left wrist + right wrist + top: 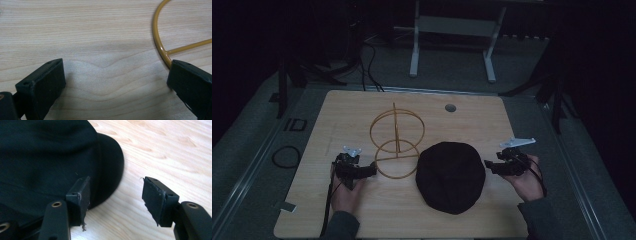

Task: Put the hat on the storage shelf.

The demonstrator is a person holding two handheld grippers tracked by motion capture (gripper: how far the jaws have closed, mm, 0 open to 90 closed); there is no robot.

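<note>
cap: black, flat, brimmed | stand: gold wire | both grippers' fingers spread, empty

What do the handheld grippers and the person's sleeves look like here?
Both are black two-jaw units. The left gripper and the right gripper each carry a pale grey three-cornered plate on top and trail a dark cable back along the forearm. The jaws are blocky black with small screw holes; the right gripper's pads look frayed at the edges, with brass-coloured rivets on its arms. The sleeves are dark grey.
</note>
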